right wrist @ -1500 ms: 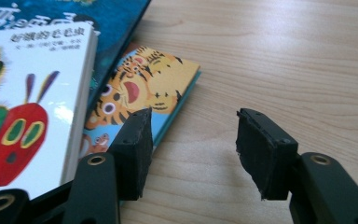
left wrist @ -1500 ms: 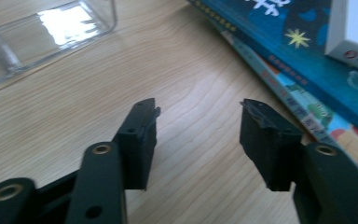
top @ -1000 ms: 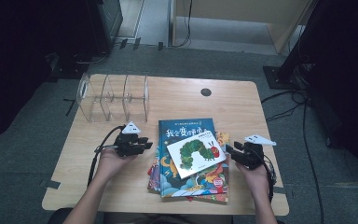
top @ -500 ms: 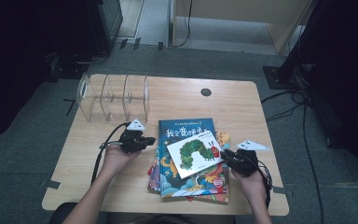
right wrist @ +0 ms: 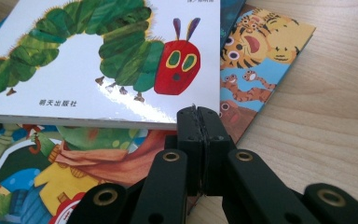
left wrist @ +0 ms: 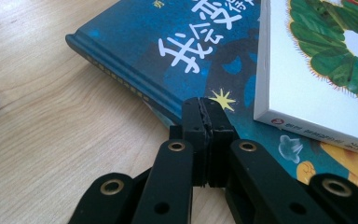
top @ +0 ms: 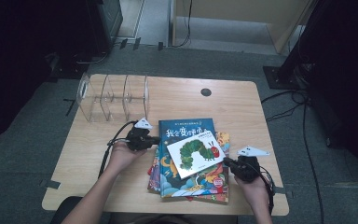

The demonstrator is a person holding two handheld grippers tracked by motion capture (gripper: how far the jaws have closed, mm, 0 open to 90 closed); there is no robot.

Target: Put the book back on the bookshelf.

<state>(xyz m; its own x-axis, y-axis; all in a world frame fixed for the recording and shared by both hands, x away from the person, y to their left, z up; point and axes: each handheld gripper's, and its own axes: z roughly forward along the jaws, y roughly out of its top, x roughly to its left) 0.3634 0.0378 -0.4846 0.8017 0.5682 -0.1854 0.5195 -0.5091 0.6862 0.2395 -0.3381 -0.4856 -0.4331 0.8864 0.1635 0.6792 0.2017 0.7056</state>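
Book stack (top: 191,177) sat at frame center on table (top: 98,177). Left gripper (top: 154,139) clenched, empty, touching blue book (left wrist: 168,51). Right gripper (top: 227,163) clenched, empty, beside caterpillar book (right wrist: 98,60).

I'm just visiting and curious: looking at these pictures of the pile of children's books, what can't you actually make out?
- How many books lie in the pile: in the high view the blue book and the caterpillar book cover those beneath.
- The tiger book: the caterpillar book hides most of its cover in the right gripper view.
- The blue book's title: cut off by the top edge in the left gripper view.
- The clear rack: too blurred to see its contents.
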